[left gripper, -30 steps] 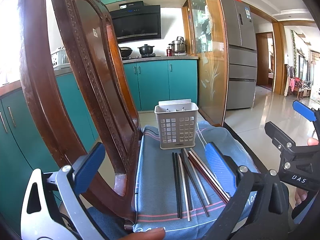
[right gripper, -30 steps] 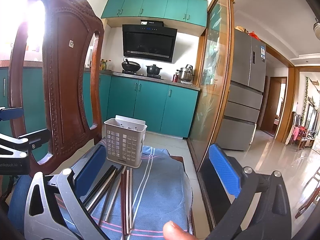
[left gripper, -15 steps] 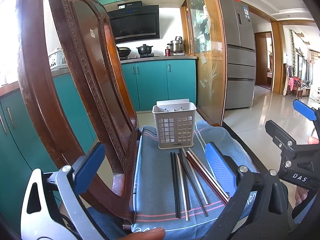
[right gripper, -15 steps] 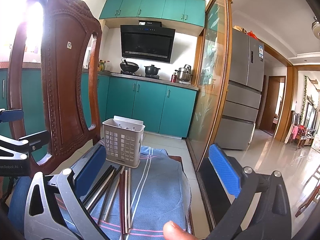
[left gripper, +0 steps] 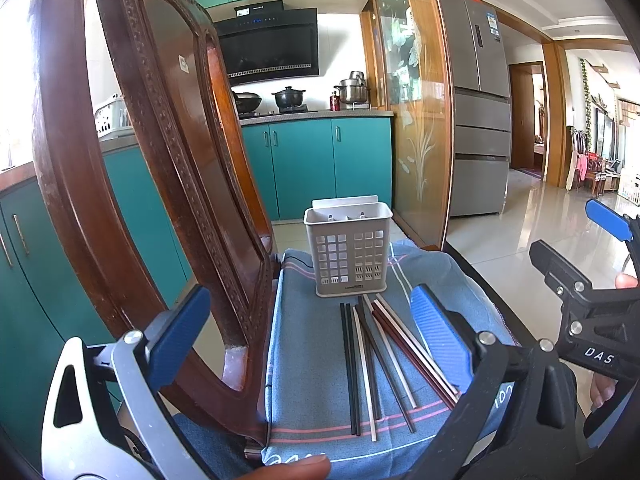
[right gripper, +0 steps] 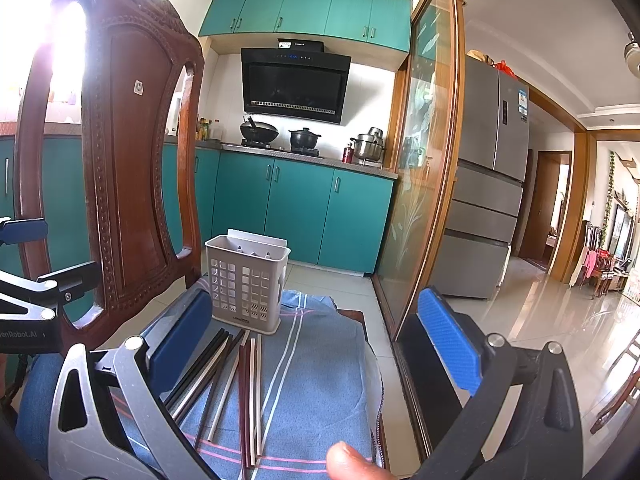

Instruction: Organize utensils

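Note:
Several chopsticks (left gripper: 380, 356), black, white and dark red, lie side by side on a blue cloth (left gripper: 312, 360) over a chair seat. A grey perforated utensil holder (left gripper: 348, 252) stands upright just beyond their far ends; nothing shows sticking out of it. My left gripper (left gripper: 312, 332) is open, held above the near end of the chopsticks. In the right wrist view the chopsticks (right gripper: 236, 376) and holder (right gripper: 246, 280) lie left of centre. My right gripper (right gripper: 316, 344) is open and empty above the cloth (right gripper: 320, 360).
A carved wooden chair back (left gripper: 160, 184) rises close on the left of the cloth and also shows in the right wrist view (right gripper: 116, 176). A glass sliding door frame (right gripper: 424, 184) stands right of the seat. Teal cabinets (left gripper: 320, 160) and a fridge (left gripper: 480, 120) are behind.
Both grippers have drifted slightly; the holder and chopsticks sit a little further left in the left wrist view. Nothing was grasped or moved.

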Demonstrator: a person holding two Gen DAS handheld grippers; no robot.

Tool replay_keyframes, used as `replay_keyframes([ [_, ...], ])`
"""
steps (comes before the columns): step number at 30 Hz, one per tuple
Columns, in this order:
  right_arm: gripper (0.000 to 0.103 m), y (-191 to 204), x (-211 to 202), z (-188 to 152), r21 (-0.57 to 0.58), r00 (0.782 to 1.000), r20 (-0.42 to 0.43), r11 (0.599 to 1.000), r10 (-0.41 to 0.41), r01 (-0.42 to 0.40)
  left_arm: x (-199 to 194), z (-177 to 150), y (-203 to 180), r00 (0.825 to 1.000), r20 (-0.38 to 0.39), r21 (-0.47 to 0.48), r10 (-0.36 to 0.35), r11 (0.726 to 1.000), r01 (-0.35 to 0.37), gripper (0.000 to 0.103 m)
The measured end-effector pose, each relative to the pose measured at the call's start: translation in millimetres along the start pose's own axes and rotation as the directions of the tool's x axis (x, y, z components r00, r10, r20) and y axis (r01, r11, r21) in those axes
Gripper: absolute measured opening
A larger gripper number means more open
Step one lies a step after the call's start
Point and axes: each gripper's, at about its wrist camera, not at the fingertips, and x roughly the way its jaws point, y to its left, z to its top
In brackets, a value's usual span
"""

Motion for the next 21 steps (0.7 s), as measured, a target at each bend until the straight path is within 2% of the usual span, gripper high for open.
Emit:
replay_keyframes([
  [21,0.101,2.6,4.1,0.0,-0.001,1.0,-0.005,1.0,0.003,-0.003,0.3,0.2,0.0,1.0,-0.007,0.0,-0.002,1.0,0.002,0.099],
])
